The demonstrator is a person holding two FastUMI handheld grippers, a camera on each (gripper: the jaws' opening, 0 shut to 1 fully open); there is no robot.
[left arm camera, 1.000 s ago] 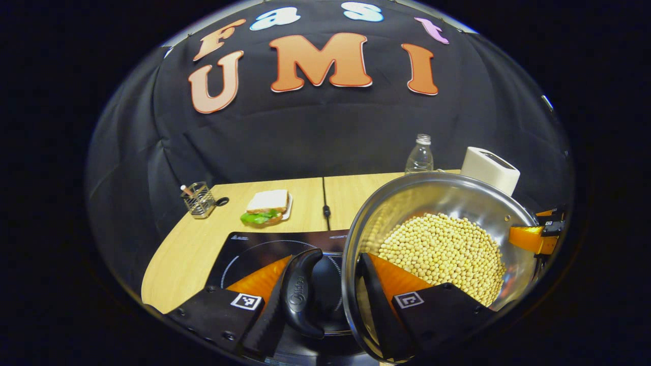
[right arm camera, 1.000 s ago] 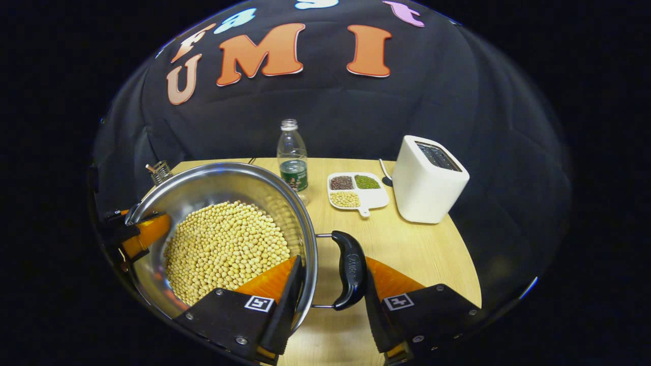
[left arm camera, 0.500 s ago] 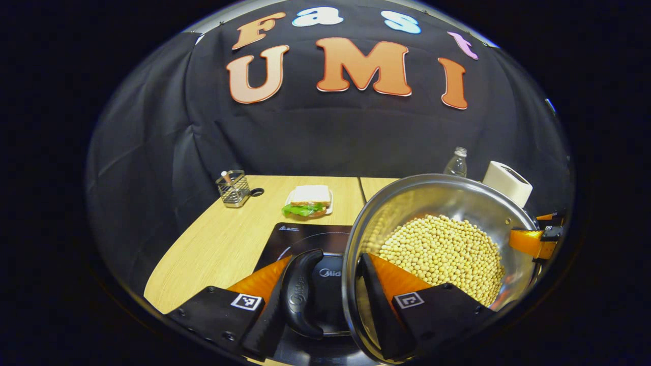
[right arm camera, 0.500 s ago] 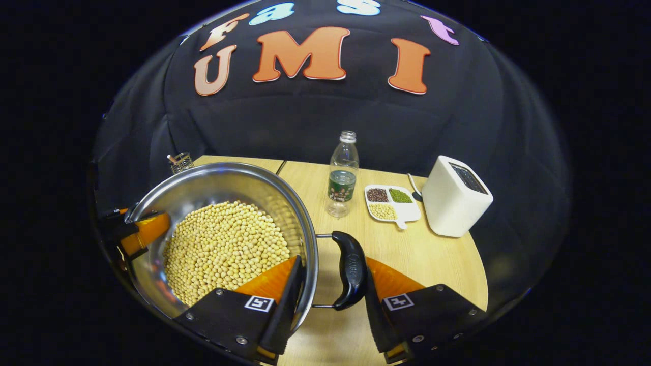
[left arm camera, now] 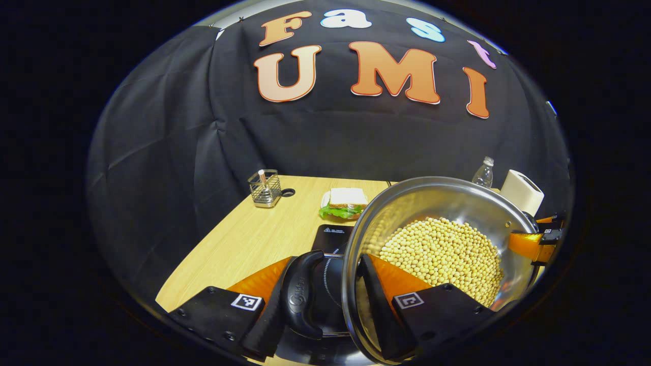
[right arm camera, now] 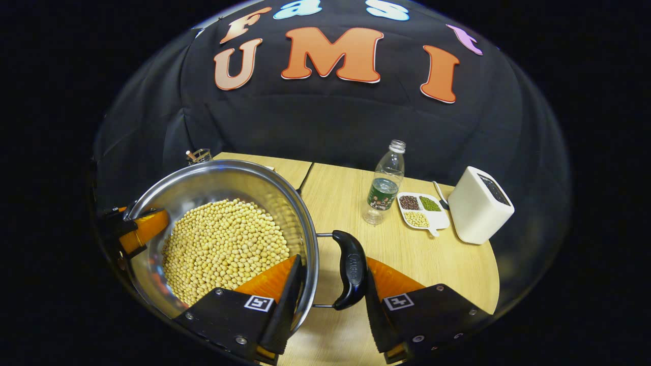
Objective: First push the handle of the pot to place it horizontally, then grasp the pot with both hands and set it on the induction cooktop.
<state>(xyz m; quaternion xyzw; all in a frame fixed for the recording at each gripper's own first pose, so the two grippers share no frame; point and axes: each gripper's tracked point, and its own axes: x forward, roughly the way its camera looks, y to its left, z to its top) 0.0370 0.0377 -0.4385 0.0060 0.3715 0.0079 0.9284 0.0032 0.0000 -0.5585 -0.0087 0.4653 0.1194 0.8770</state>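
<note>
Left claw (left arm camera: 329, 300) grips the steel pot (left arm camera: 457, 201) at its side: one finger lies outside the black side handle (left arm camera: 301, 295), the other inside the pot wall, so both press on handle and rim together. Right claw (right arm camera: 328, 300) holds the opposite side the same way, one finger inside the wall, the other against the far face of that side's black handle (right arm camera: 351, 269). In the left gripper view the right claw shows far off at the pot's other rim (left arm camera: 534, 241); in the right gripper view the left claw shows likewise (right arm camera: 137, 231).

Pot is full of pale yellow soybeans (right arm camera: 224, 249). Black induction cooktop (left arm camera: 333, 236) lies under and beside the pot's left handle; whether the base touches it cannot be told.

On the wooden worktop (right arm camera: 351, 188): sandwich on a plate (left arm camera: 343, 202), wire holder (left arm camera: 264, 188), clear bottle (right arm camera: 384, 185), divided dish of beans (right arm camera: 422, 209), white toaster (right arm camera: 478, 206) just beside that dish.
</note>
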